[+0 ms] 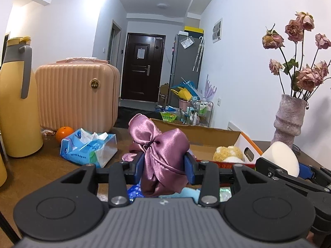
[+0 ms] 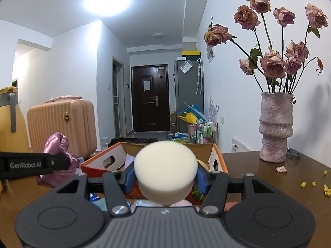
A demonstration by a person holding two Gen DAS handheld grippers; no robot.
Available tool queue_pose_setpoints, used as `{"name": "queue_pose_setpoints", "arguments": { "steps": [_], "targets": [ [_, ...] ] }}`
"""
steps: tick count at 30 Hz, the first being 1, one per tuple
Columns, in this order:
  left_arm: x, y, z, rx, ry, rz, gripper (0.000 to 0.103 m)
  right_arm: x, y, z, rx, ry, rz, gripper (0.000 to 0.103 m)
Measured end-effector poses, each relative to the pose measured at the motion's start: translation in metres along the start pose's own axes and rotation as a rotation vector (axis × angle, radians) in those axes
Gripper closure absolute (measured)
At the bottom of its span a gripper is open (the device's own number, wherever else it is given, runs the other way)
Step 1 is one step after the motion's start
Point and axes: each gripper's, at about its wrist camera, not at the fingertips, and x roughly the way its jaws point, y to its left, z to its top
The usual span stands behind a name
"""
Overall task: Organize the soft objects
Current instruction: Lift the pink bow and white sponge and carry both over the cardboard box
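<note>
the left gripper [image 1: 164, 164] is pinching a mauve satin scrunchie [image 1: 160, 144] between its blue pads, jaws closed most of the way onto the bunched cloth, and is holding it up off the wooden table [image 1: 41, 171], just short of the cardboard box [image 1: 219, 136]. the right gripper [image 2: 164, 177] is squeezing a round cream sponge [image 2: 165, 167] at its sides, jaws partly closed, and is carrying it in front of the same box [image 2: 115, 157], whose white walls have orange edges and oval handle cutouts.

the scrunchie is looking light, limp and slick; its glossy folds are probably sliding easily against the pads, so gripping across the gathered middle near the dark elastic knot, as now, seems safer than catching a loose lobe. the sponge is looking featherlight and springy, with a fine matte foam face; it is likely giving under pressure, so a hold on the side wall below the flat top is seeming right, and a hard squeeze is hardly needed.

a tan plush toy [image 1: 228, 154] is already lying inside the box. off to the left a ribbed pink suitcase [image 1: 77, 95], a yellow thermos jug [image 1: 17, 103], an orange [image 1: 64, 133] and a crumpled blue tissue pack [image 1: 89, 147] are sitting on the table. a rough, lumpy pink vase [image 2: 276, 128] of dried roses [image 2: 273, 62] is standing at the right, fragile and worth keeping clear of.
</note>
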Motion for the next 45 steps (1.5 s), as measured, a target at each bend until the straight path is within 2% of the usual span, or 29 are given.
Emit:
{"name": "queue_pose_setpoints", "arguments": {
  "steps": [19,45],
  "targets": [
    [0.045,-0.005,0.024,-0.033,-0.039,0.011,0.062,0.043,0.006,0.021,0.000,-0.028,-0.016,0.047],
    [0.110,-0.006,0.041,-0.044,-0.026,0.006,0.062,0.117,0.005,0.033,-0.001,0.024,-0.063,0.047]
  ]
}}
